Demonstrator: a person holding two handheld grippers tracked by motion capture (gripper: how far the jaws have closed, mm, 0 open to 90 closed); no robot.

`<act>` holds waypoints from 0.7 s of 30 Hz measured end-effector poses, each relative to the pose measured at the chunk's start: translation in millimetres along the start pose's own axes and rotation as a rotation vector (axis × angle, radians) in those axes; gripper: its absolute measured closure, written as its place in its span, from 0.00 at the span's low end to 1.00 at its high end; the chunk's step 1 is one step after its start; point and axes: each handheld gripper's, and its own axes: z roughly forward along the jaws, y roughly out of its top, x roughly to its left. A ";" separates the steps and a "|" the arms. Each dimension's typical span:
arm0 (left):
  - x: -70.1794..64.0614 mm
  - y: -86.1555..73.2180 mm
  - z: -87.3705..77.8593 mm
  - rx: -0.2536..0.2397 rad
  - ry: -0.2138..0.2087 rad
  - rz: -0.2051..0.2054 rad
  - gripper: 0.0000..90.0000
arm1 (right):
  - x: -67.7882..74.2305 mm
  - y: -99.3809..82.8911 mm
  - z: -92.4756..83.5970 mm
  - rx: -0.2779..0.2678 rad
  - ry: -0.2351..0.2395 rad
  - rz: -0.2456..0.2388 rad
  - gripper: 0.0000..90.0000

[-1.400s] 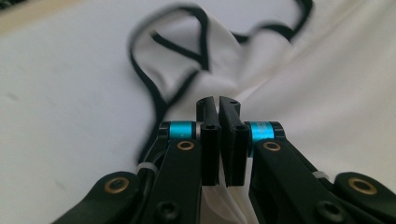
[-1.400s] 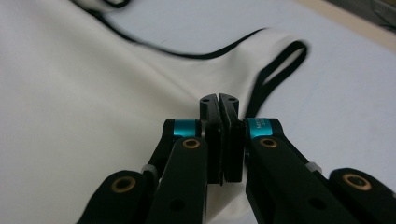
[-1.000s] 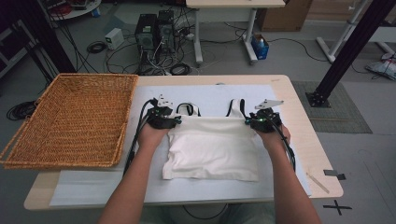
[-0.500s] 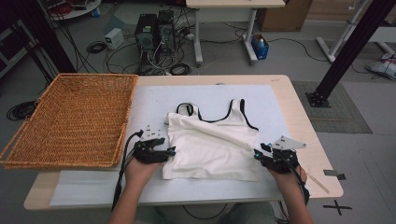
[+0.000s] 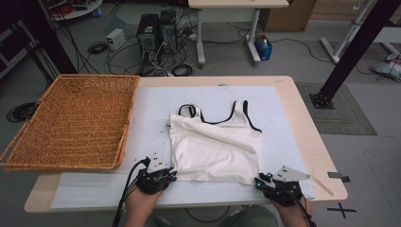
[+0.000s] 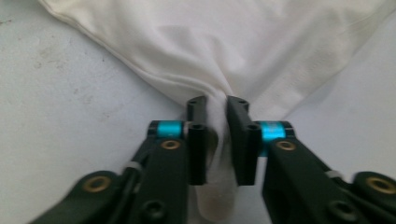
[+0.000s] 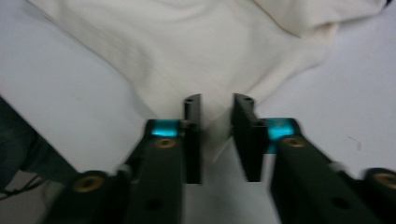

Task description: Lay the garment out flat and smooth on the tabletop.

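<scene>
Holding: I have the white tank top by both hem corners, near the table's front edge.
Basket: wicker tray at the left edge.
Left gripper: jaws just closed, pinching the left hem corner.
Right gripper: jaws just closing around the right corner; I cannot tell if they press.

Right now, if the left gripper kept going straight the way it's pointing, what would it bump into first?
Probably nothing new: the left gripper already has a corner of the white sleeveless top with black trim between its jaws. Going straight on, it would likely push further into that cloth lying on the pale table cover.
</scene>
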 end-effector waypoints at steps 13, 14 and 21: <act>-10.5 -39.9 -64.4 -0.098 -0.053 -0.061 0.86 | 7.9 -10.2 -61.3 -0.092 0.027 0.002 0.79; -10.2 -44.1 -63.8 -0.095 -0.034 -0.081 0.76 | 6.3 -13.4 -62.0 -0.094 0.008 0.018 0.79; -13.0 -52.0 -52.1 -0.080 -0.002 -0.114 0.57 | -2.3 -24.9 -43.3 -0.039 -0.053 0.078 0.70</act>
